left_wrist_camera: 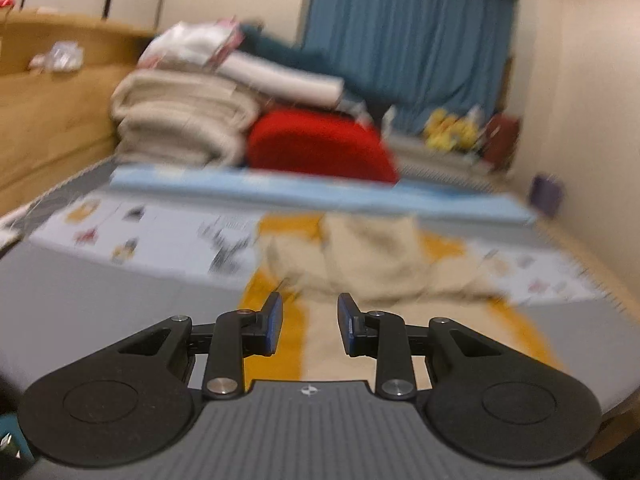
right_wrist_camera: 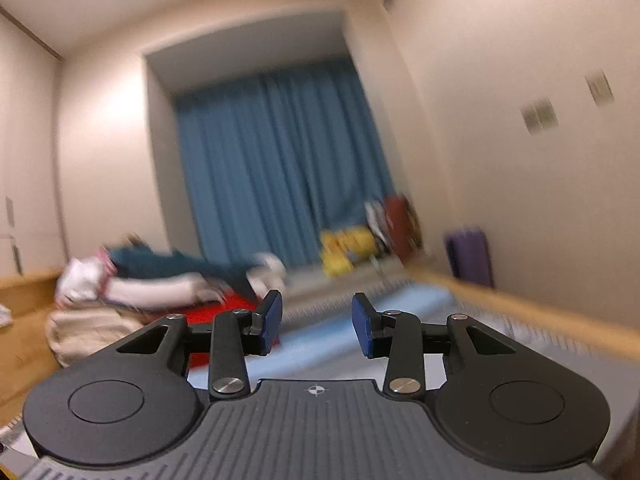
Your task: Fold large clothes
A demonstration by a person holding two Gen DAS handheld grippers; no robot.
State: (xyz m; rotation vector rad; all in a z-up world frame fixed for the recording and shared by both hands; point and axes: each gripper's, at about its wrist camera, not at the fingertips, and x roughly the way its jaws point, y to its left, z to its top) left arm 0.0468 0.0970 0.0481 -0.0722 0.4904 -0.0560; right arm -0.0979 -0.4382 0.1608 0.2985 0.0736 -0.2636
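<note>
left gripper (left_wrist_camera: 310,322) hovers, fingers apart and empty, the rumpled cream-and-yellow garment (left_wrist_camera: 372,264) at its twelve o'clock; right gripper (right_wrist_camera: 316,322) likewise spread, holding nothing

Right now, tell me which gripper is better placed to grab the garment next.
Left. The left gripper is open and points at the beige and yellow garment lying just beyond its fingers. The right gripper, also open, points up toward the blue curtain, with no garment in view.

Soft cream-and-mustard cloth garment (left_wrist_camera: 372,264), matt black plastic left gripper (left_wrist_camera: 310,322), smooth wooden headboard (left_wrist_camera: 52,120), blue fabric curtain (right_wrist_camera: 280,168)
</note>
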